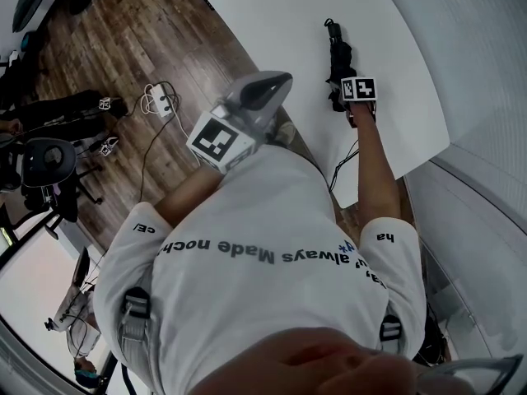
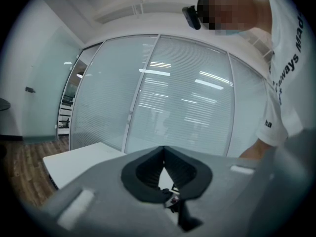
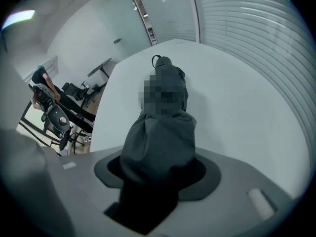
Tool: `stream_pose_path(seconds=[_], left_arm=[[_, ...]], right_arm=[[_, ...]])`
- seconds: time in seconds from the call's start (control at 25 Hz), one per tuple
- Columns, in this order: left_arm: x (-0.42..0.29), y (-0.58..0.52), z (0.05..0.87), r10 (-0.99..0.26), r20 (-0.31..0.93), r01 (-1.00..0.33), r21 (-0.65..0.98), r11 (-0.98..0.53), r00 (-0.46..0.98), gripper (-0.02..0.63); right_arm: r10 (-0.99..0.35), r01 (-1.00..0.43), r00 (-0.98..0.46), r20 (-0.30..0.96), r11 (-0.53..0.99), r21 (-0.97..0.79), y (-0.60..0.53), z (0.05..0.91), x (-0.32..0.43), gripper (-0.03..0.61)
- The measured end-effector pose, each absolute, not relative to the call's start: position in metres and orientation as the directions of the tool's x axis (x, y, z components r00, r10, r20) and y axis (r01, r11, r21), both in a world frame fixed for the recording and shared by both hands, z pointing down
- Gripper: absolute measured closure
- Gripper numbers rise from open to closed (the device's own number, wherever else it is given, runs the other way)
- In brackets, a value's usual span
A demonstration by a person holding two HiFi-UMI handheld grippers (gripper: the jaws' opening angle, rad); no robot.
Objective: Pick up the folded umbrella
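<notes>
The folded umbrella (image 1: 338, 60), dark grey with a wrist loop at its far end, lies on the white table (image 1: 272, 23). My right gripper (image 1: 340, 97) is down on the umbrella's near end. In the right gripper view the bunched fabric of the umbrella (image 3: 160, 142) fills the space between the jaws, and the right gripper (image 3: 158, 174) is shut on it, the pads pressed into the fabric on both sides. My left gripper (image 1: 276, 82) is held up near the person's chest, away from the umbrella. The left gripper (image 2: 163, 149) has its tips together and holds nothing.
The table's near edge runs diagonally above a wooden floor (image 1: 123, 48). A power strip with cables (image 1: 160, 99) lies on that floor, and an office chair (image 1: 49, 167) stands at the left. A glass wall with blinds (image 2: 173, 93) stands beyond the table. A black cable (image 1: 342, 167) hangs off the table edge.
</notes>
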State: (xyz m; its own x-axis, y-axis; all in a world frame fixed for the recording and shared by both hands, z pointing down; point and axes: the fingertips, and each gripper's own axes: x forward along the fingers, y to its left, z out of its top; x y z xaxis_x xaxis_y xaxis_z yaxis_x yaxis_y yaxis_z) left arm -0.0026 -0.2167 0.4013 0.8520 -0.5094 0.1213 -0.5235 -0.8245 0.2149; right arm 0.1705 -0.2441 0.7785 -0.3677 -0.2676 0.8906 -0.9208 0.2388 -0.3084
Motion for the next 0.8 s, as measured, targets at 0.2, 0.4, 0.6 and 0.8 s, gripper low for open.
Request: stream_pose_path(seconds=[0.2, 0.4, 0.6, 0.8], left_arm=[[0.001, -0.211, 0.396, -0.499, 0.113, -0.512, 0.207, -0.834, 0.859, 0.614], [0.012, -0.207, 0.39, -0.479, 0.096, -0.489, 0.204, -0.848, 0.872, 0.614], [0.018, -0.209, 0.382, -0.463, 0.084, -0.471, 0.199, -0.86, 0.882, 0.614], [0.023, -0.213, 0.378, -0.458, 0.073, -0.463, 0.187, -0.866, 0.886, 0.614]], right_arm=[[-0.399, -0.9, -0.435, 0.807, 0.195, -0.389, -0.242, 0.735, 0.169, 0.329], [-0.551, -0.881, -0.468, 0.691, 0.231, -0.413, -0.246, 0.67, 0.171, 0.328], [-0.689, -0.869, -0.48, 0.542, 0.291, -0.4, -0.249, 0.58, 0.164, 0.328], [-0.786, -0.877, -0.469, 0.403, 0.361, -0.317, -0.235, 0.497, 0.158, 0.327]])
